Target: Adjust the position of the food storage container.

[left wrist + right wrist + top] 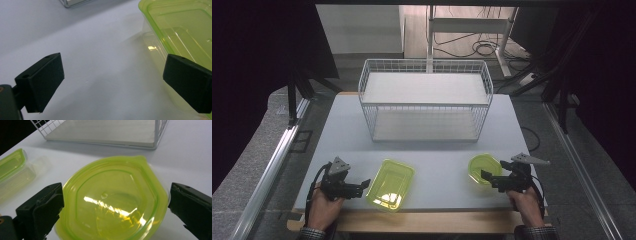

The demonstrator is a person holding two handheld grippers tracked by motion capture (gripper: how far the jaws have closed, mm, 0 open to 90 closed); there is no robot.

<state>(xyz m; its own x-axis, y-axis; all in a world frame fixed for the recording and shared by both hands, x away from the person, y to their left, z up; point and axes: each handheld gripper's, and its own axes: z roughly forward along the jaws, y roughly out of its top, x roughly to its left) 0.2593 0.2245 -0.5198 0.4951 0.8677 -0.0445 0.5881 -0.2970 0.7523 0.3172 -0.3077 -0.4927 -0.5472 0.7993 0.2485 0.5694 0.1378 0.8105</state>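
Left tongs (364,186): I hold them released, jaws wide, nothing between; the rectangular container (390,184) sits just off my right jaw.
Right tongs (486,176): also released, jaws spread to either side of the round container (112,202), pads not pressing yet.
Step in hand: my judgement is closing on each container. I should take the stiff rim, not the thin wall, and squeeze gently so it doesn't buckle or skid.
Containers: clear yellow-green plastic, glossy and slippery-looking; one oblong with rounded corners, one roundish with a small tab.
Table (437,150): smooth, matt, pale grey.
Beyond: white wire basket (426,100), fine grid, with flat shelves, well ahead of both tongs.
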